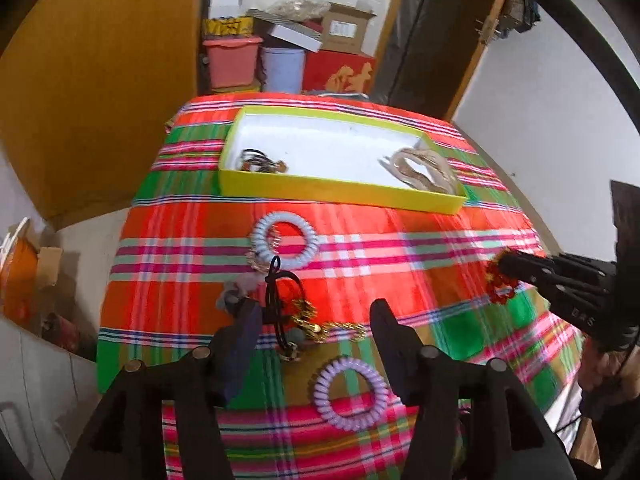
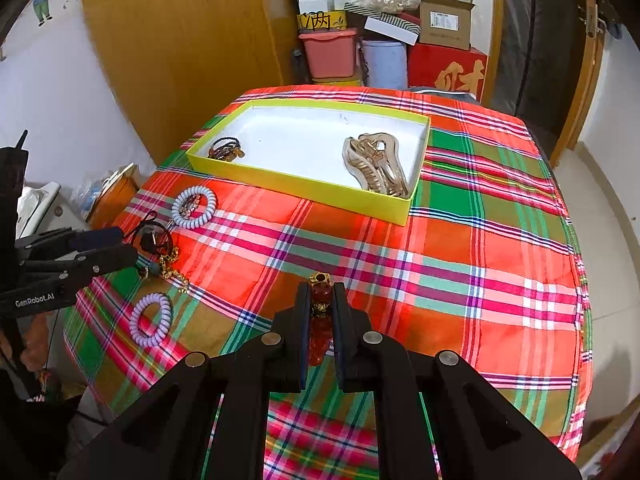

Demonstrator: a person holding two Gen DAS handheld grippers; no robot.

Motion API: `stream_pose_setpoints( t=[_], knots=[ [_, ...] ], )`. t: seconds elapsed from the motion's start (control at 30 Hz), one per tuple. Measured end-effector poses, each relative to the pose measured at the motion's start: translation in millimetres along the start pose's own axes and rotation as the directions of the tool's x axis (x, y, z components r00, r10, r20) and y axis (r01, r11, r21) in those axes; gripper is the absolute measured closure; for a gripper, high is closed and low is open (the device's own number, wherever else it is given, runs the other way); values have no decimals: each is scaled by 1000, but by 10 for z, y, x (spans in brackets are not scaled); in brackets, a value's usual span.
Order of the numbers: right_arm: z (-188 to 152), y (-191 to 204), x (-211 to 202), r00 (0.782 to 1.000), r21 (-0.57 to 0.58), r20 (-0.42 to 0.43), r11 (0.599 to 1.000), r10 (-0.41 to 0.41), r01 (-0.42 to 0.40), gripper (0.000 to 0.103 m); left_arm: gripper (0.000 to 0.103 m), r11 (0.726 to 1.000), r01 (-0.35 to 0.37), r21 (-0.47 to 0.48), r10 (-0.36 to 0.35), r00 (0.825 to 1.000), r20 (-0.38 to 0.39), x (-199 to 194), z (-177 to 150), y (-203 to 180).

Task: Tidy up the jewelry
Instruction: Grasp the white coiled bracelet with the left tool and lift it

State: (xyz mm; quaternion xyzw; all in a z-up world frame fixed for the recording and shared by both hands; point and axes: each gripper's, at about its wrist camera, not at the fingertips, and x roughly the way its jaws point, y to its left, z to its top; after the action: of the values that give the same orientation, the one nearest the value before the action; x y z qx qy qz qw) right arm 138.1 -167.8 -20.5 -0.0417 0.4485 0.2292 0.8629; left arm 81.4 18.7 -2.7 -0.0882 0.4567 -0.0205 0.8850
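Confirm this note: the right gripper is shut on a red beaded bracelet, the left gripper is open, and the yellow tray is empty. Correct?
Not quite. The yellow tray is not empty: the right wrist view shows a clear hair claw clip and dark bracelets inside. The rest stands: right gripper shut on the red beaded bracelet, left gripper open.

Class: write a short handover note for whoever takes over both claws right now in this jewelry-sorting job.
Left claw: open, over the tangle of black cord and gold chain; nothing held.
Right claw: shut on the red bead bracelet, above the tablecloth.
Done: dark bracelets and hair clips lie in the yellow box.
Left: box the red bracelet, the cord and chain, the blue coil tie and the purple coil tie.
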Motion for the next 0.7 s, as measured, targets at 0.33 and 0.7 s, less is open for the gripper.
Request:
stream_pose_setpoints(
  t=[0.33,0.7],
  knots=[
    [-17,-50,88,1000,10,-18,1000,3,-3,93,47,994,-86,-65,87,996,6,45,33,326],
    [-8,-41,185,999,5,-40,1000,5,-4,93,70,997,-67,-24,66,998,-21,576,492,314]
  ],
)
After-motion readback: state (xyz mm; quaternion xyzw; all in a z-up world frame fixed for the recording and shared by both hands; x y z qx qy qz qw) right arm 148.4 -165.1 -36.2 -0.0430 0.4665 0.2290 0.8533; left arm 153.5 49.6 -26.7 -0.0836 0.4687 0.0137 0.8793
